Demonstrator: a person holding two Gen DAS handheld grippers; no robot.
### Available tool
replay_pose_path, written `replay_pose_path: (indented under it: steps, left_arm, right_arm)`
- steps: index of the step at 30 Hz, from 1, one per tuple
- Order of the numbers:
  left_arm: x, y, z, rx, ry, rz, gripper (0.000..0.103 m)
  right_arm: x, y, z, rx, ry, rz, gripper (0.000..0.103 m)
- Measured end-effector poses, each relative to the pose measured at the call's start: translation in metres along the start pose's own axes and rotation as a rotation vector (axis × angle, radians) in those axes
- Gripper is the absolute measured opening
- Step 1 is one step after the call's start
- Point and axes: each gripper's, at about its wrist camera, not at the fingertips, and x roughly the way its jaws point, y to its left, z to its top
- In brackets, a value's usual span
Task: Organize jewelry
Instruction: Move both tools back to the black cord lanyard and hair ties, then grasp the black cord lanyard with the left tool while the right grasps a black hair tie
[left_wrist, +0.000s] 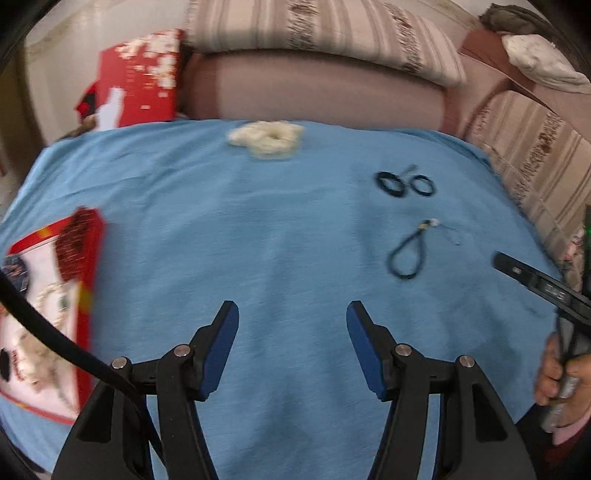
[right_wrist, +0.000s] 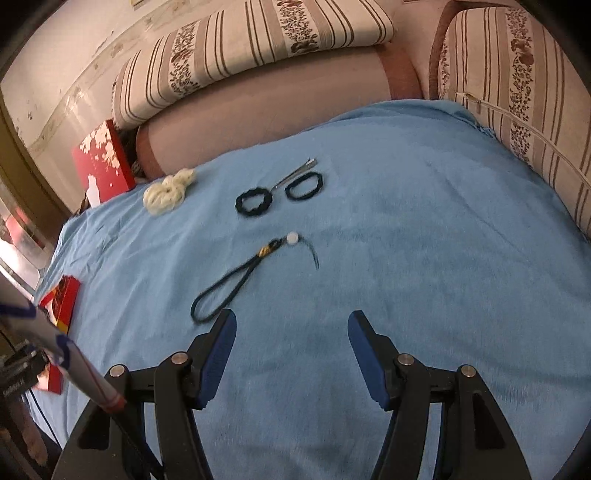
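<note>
Nearest me, my left claw (left_wrist: 292, 314) hangs spread wide over the blue cloth (left_wrist: 258, 240) with nothing between its pads. My right claw (right_wrist: 291, 323) is just as wide apart and empty, its left fingertip (right_wrist: 227, 321) just beside the loop end of the black cord bracelet (right_wrist: 225, 284); whether they touch I cannot tell. That bracelet lies stretched out on the cloth, its white bead (right_wrist: 292, 237) at the far end. At my far left sits the open red box (left_wrist: 48, 314) with pale jewelry inside, blurred. Beyond the bracelet lie two black hair ties (right_wrist: 254, 202) side by side, with a metal clip (right_wrist: 295, 172) between and just behind them. Farther left rests a cream scrunchie (right_wrist: 168, 192), near the cloth's far edge. Behind everything stand a red carton (right_wrist: 103, 162) and striped cushions (right_wrist: 258, 40).
</note>
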Motion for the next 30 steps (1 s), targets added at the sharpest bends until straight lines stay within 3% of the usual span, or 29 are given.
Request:
replay_pose_path:
  steps: [7,10,11,14,18,25,27,28,30]
  left_arm:
    - [0.044,-0.054,0.020,0.060,0.049,-0.058,0.058]
    - [0.068,-0.068,0.026,0.064,0.083,-0.102,0.041]
    - [0.078,-0.073,0.029,0.062,0.097,-0.123,0.039]
    - [0.096,-0.083,0.035,0.060,0.102,-0.150,0.039]
    - [0.123,-0.093,0.041,0.044,0.132,-0.185,0.039]
    - [0.147,-0.104,0.046,0.023,0.139,-0.204,0.039]
    - [0.147,-0.107,0.045,0.028,0.136,-0.196,0.022]
    - [0.149,-0.108,0.045,0.038,0.146,-0.189,0.004]
    - [0.147,-0.101,0.043,0.025,0.160,-0.196,0.003]
  right_arm:
    - [0.043,-0.014,0.041,0.011,0.002,0.004,0.067]
    - [0.061,-0.022,0.057,0.036,0.012,0.062,0.067]
    - [0.066,-0.023,0.063,0.042,0.019,0.100,0.067]
    - [0.077,-0.024,0.079,0.033,0.022,0.165,0.067]
    - [0.094,-0.029,0.098,0.050,0.015,0.166,0.067]
    - [0.114,-0.033,0.105,0.089,0.063,0.261,0.067]
    - [0.116,-0.031,0.105,0.092,0.069,0.274,0.067]
    - [0.118,-0.030,0.105,0.094,0.077,0.285,0.067]
    - [0.118,-0.028,0.103,0.089,0.086,0.294,0.067]
